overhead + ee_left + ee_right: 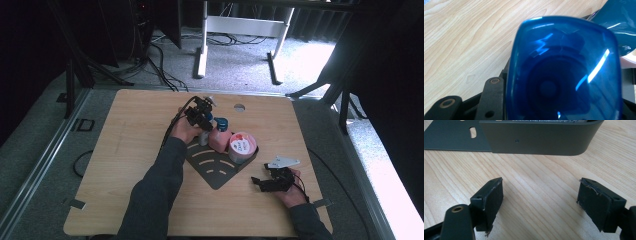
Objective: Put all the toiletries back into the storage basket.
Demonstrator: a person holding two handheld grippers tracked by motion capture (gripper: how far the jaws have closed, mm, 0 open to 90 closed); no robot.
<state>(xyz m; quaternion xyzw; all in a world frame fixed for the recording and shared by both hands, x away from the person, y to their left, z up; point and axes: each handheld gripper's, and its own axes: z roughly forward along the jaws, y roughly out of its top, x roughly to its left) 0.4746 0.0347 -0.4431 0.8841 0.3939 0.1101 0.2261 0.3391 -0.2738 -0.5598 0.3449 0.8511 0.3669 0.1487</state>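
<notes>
A blue bottle [564, 70] sits clamped in the left gripper [202, 116] at the frame's centre, over the dark rack [215, 170], beside a pink bottle [220, 140] and pink tub [242, 147]. The right gripper [270, 181], lower right, rests open on the table [125, 150]

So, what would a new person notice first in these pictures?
First, the blue container held in the left gripper, seen huge and close in the left gripper view. Next, the pink tub and pink bottle on the dark corner rack at mid-table. The right gripper rests open on the wood nearby.
</notes>
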